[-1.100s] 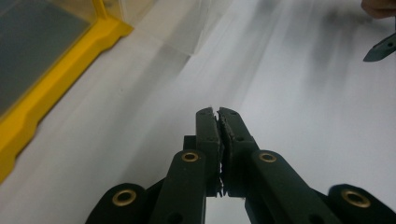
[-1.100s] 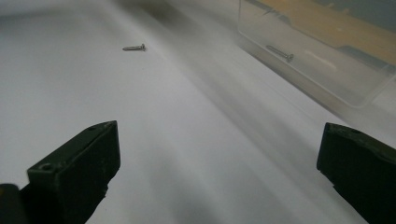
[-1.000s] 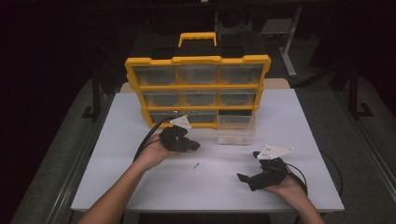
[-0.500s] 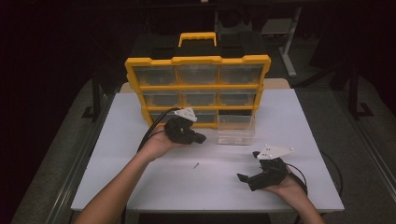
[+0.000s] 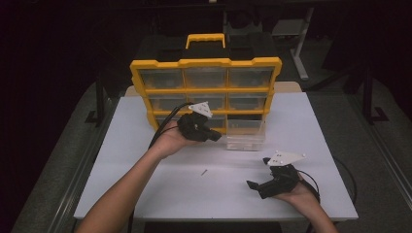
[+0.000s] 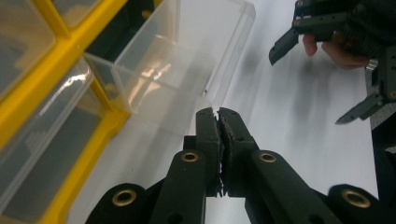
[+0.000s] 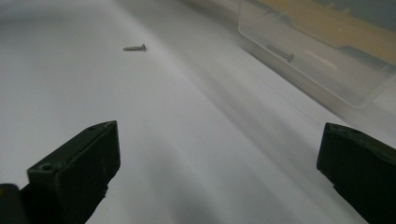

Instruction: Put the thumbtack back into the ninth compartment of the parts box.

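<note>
The left tool [image 5: 214, 136], jaws pinched together on nothing visible, hangs by the pulled-out clear drawer [image 5: 246, 133]. The right tool [image 5: 260, 184] rests wide open and empty on the bench [image 5: 145, 160], probably readying for the loose screw [image 5: 204, 172].

Dim room, dark surround; overhead light brightens white table [image 5: 145, 141]; soft shadows; near jaws blurred, clear drawer [image 6: 187, 60] shows glare.

High view: fixed above the near table [image 5: 145, 194] edge, facing forward and down, far enough to take in both hands. Left gripper view: close along shut jaws toward the pulled-out clear drawer [image 6: 187, 70]. Right gripper view: low over the tabletop, between parted jaws. Shared by all three: the drawer [image 7: 322, 56].
</note>
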`<state>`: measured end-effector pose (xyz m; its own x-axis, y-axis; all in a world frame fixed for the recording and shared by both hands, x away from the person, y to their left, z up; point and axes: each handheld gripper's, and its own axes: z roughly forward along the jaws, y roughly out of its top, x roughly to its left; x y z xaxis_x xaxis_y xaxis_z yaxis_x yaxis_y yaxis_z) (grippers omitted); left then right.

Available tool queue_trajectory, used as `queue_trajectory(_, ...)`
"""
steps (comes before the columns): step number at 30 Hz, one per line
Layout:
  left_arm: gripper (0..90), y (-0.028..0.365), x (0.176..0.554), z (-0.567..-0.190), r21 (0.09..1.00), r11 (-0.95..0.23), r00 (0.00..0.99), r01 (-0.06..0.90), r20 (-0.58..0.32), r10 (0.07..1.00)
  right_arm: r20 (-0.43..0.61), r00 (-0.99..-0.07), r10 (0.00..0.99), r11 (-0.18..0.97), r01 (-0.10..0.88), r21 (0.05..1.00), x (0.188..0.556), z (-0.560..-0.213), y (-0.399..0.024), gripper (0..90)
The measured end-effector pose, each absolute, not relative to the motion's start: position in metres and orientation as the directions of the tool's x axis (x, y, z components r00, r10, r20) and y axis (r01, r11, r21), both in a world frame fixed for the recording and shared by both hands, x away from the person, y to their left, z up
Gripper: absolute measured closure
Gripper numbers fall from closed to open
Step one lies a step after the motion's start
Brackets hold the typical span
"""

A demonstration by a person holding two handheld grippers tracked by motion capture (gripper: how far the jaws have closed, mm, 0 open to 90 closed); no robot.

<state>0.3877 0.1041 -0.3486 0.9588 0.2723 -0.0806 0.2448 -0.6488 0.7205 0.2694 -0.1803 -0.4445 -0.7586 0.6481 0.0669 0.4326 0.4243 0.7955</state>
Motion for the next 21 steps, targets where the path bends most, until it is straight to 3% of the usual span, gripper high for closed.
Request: queue_trajectory(21, 87.2, 0.063, 0.404, -0.331, 0.729, -0.655, 0.970, 0.196, -0.045, 0.239, 0.070, -0.759, 0.647, 0.421, 0.432, 0.798, 0.269, -0.444, -0.181, 0.0)
